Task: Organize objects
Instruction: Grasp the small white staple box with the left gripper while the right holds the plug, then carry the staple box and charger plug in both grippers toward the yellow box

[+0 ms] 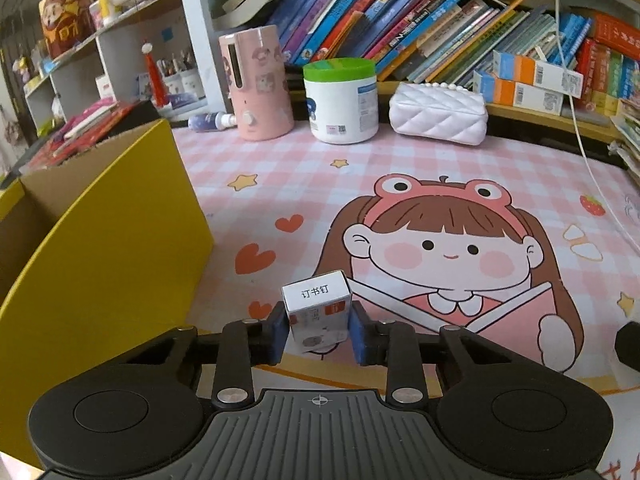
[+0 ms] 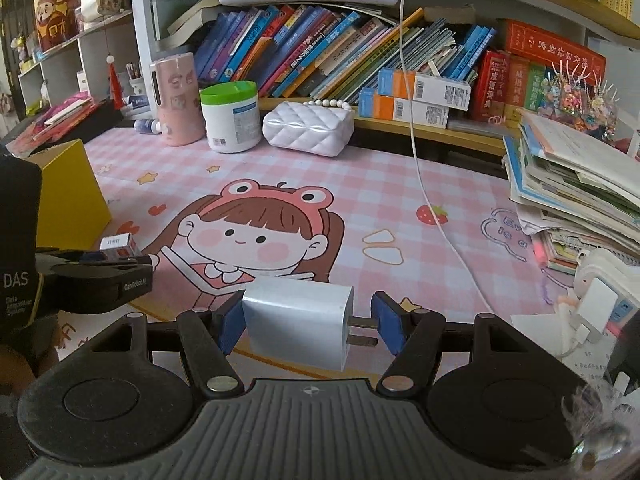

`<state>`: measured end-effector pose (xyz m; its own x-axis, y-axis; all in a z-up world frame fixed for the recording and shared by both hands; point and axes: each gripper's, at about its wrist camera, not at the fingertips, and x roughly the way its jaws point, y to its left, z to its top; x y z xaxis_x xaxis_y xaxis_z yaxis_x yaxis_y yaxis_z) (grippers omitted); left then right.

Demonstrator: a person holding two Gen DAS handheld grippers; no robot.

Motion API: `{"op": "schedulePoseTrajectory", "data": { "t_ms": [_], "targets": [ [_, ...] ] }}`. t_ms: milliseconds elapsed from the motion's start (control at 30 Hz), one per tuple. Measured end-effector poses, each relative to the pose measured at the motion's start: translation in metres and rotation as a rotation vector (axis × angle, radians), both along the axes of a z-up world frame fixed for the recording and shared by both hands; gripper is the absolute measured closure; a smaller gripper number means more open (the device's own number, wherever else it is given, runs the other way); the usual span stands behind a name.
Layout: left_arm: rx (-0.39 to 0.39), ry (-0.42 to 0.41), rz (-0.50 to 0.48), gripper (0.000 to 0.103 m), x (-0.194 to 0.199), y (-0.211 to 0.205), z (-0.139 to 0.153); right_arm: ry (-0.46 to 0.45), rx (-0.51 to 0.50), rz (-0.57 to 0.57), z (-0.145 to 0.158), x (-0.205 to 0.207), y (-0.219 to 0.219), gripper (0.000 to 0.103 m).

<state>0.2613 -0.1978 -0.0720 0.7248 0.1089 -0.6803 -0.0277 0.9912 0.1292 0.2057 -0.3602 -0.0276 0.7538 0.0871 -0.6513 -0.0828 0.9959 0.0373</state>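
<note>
Left wrist view: the left gripper [image 1: 318, 330] is clamping a small staple box [image 1: 317, 309] low in the frame, centre, and the yellow cardboard box [image 1: 104, 248] is looming at left.

Right wrist view: the right gripper [image 2: 308, 326] is squeezing a white charger plug [image 2: 298, 326] at lower centre, prongs against the right pad; a white cable [image 2: 424, 184] is trailing across the mat [image 2: 400, 200], a book pile [image 2: 576, 196] crowding the right edge.

pink checked desk mat [image 1: 400, 160] – jar [image 1: 341, 100], white purse [image 1: 438, 114], yellow box [image 1: 120, 240].
</note>
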Motion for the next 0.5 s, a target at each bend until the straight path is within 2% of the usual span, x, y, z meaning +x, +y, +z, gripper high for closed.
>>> {"op": "schedulePoseTrajectory", "data": {
  "t_ms": [500],
  "targets": [
    [-0.073, -0.079, -0.113, 0.074, -0.075, 0.022, 0.045, 0.018, -0.049, -0.037, 0.004, -0.023, 0.037, 0.039]
  ]
}}
